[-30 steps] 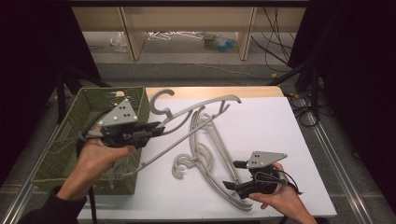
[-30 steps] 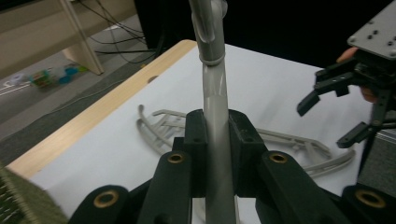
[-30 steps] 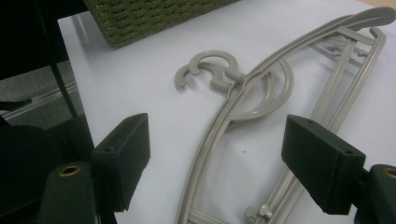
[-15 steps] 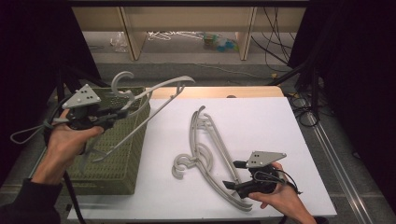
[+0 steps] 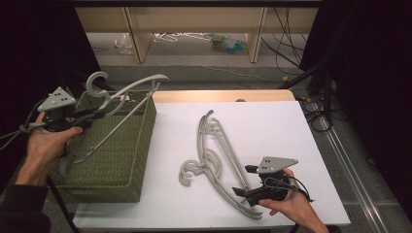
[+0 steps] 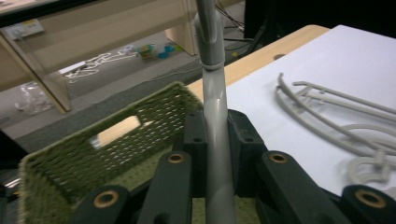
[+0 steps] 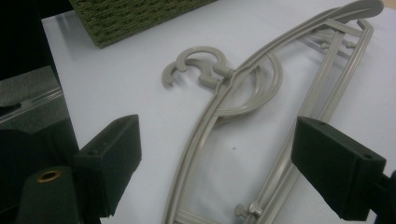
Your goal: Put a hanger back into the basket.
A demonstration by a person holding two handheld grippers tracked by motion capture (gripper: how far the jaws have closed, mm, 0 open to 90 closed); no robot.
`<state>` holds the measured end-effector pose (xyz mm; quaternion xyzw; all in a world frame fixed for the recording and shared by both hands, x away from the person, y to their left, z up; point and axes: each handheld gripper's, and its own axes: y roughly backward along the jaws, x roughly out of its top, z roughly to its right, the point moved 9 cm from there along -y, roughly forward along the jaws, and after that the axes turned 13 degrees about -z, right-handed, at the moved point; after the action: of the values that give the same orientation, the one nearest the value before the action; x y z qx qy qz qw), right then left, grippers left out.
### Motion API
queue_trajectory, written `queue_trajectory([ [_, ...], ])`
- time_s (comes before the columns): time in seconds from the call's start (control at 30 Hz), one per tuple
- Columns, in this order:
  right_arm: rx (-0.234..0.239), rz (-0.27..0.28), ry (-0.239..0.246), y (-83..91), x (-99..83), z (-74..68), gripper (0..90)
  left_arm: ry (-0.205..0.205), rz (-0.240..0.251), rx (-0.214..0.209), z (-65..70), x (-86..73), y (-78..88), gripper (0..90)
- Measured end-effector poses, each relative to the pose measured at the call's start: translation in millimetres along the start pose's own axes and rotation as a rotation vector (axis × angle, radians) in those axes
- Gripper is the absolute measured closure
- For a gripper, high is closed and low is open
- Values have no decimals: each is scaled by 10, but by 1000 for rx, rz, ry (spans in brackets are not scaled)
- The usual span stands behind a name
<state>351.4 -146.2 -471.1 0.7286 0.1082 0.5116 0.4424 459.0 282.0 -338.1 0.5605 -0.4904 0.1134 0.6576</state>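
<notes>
Over the green woven basket [image 5: 121,145], at the left edge of the white table [image 5: 291,126], your left gripper [image 5: 94,114] is clamped on a grey plastic hanger [image 5: 127,104]. In the left gripper view the hanger's bar [image 6: 215,140] runs straight up between the two black jaws, which press on it from both sides. The hanger hangs tilted above the basket's open top, hook [image 5: 97,83] uppermost, one arm reaching past the basket's far rim and the lower bar slanting down into it.

To the right of the basket, your right gripper [image 5: 243,182] rests low on the table with its jaws spread wide (they have just been opening further). Between them, untouched by either pad, lie two more grey hangers [image 7: 233,121], stacked one on the other, flat on the white surface, their hooks [image 7: 196,65] pointing toward the basket.
</notes>
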Motion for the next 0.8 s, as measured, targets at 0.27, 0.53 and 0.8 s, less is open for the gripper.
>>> queue_trajectory([
  [0.27,-1,-6,3,-9,-6,-1,170,32,-6,12,-213,-191,33,788],
  [0.53,1,-11,2,-20,-13,-6,171,42,-12,8,-318,-402,33,788],
  [0.8,6,-18,4,-27,-19,-9,171,60,-29,17,-420,-530,0,788],
])
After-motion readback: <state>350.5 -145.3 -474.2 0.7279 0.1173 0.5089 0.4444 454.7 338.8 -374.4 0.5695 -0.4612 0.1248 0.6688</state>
